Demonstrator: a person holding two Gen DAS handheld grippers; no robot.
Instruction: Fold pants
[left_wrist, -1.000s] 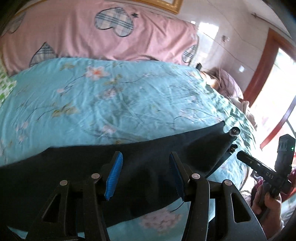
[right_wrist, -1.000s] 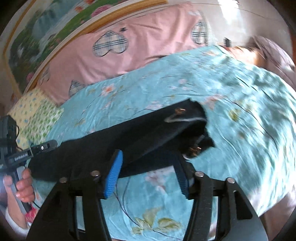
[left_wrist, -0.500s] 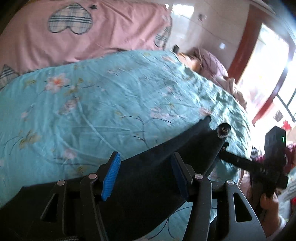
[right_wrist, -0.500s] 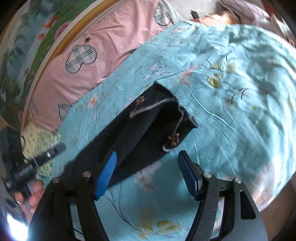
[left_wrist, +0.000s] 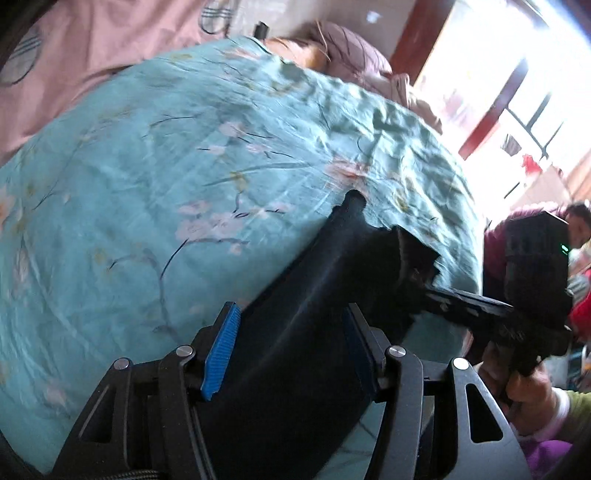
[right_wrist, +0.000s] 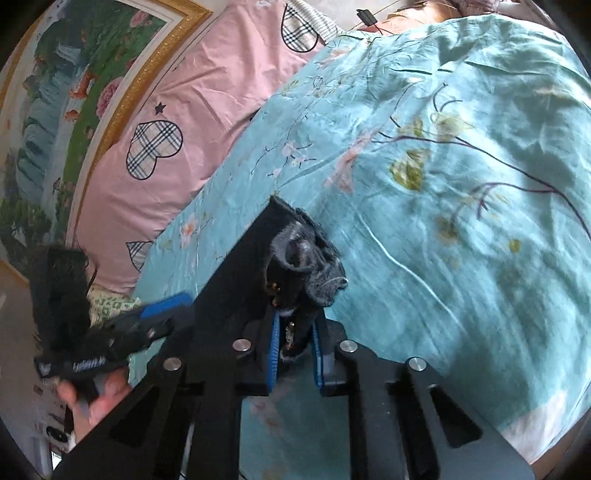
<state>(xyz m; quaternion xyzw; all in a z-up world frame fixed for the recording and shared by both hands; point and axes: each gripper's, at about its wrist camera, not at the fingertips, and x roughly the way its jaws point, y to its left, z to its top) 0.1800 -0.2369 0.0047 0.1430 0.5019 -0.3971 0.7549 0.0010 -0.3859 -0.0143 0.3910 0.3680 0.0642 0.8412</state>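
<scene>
Now black pants (right_wrist: 236, 280), waist end between right hand-held gripper (right_wrist: 293, 343) pads.

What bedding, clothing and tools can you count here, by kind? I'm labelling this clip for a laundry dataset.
Black pants: 1
Teal floral bedspread: 1
Pink heart-patterned pillow: 1
Hand-held gripper: 2, the left hand-held gripper open over the pants, the right hand-held gripper shut on the pants after its jaws have just been closing
Framed picture: 1
Total: 6
</scene>
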